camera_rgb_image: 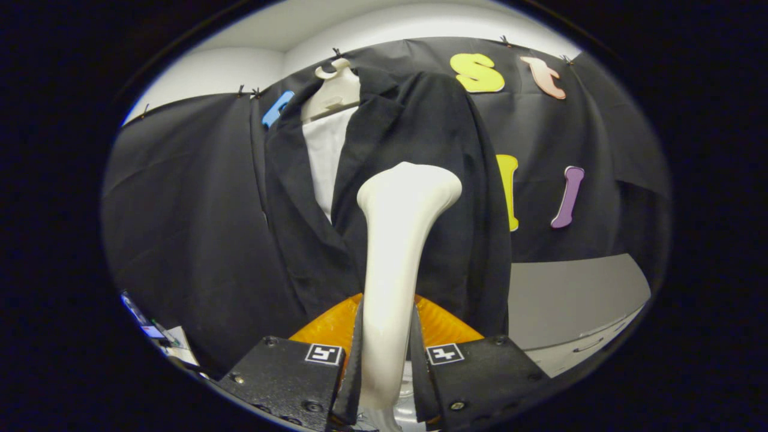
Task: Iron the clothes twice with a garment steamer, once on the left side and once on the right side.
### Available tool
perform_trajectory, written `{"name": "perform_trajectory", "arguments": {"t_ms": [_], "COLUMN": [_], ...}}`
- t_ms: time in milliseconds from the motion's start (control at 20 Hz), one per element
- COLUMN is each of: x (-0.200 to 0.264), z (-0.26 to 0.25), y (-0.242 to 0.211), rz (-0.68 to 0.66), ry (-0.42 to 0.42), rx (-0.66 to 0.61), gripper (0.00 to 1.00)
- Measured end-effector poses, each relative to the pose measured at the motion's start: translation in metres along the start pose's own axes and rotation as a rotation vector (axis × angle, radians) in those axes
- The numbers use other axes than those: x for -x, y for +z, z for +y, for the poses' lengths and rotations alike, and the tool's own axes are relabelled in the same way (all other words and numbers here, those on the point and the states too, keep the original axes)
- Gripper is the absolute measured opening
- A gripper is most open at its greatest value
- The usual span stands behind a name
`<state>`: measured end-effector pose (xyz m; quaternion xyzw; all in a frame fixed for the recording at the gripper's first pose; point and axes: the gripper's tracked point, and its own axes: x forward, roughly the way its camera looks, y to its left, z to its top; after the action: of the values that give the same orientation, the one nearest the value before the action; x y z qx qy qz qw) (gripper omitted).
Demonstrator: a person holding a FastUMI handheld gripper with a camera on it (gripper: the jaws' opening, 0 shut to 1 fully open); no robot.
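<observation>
While black cloth drapes the booth wall (180, 198) across the frame, a dark jacket (420, 156) hangs at centre on a pale hanger form (333, 90), a white shirt (324, 156) showing in its open front at upper centre. Before the jacket's right panel rises the garment steamer (399, 240), smooth, cream and flared at its head. The gripper (387, 360), at the bottom of the frame, is clenched on the steamer's handle, both fingers pressing its sides. A grey cabinet (570, 294) stands at lower right.
</observation>
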<state>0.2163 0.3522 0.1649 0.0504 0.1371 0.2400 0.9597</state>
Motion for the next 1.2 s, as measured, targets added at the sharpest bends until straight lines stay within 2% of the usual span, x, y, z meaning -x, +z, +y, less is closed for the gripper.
{"name": "perform_trajectory", "arguments": {"t_ms": [1200], "x": [-0.044], "z": [-0.009], "y": [-0.181], "rz": [0.325], "ry": [-0.053], "rx": [-0.032], "gripper": [0.38]}}
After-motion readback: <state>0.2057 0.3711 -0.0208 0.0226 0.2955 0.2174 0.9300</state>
